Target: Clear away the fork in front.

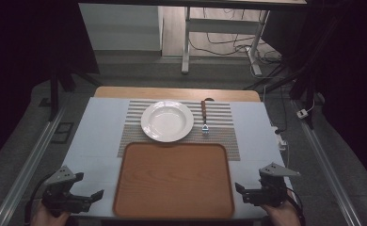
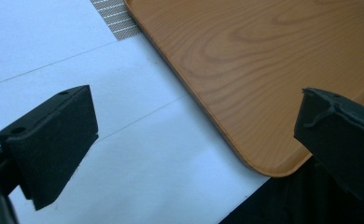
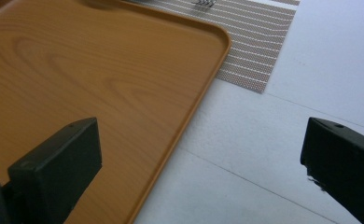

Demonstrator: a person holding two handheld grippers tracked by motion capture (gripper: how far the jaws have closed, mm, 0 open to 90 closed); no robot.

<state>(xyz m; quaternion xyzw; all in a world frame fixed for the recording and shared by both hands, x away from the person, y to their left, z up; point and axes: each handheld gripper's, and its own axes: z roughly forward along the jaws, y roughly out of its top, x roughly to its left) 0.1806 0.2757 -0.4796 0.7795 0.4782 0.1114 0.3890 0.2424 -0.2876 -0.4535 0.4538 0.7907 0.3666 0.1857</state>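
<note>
Left gripper (image 1: 90, 197) sat low at the near-left corner of the counter (image 1: 97, 136), jaws spread wide, nothing between them, aimed right toward the wooden tray (image 1: 173, 181). Right gripper (image 1: 242, 190) mirrored it at the near-right corner, jaws also released and empty, pointing left at the tray. Both stayed off the tray. Tray was empty, centred near the front edge. Behind it lay a striped placemat (image 1: 224, 136) carrying a white plate (image 1: 167, 121), with a wooden-handled fork (image 1: 204, 117) just right of the plate, tines toward the tray.
</note>
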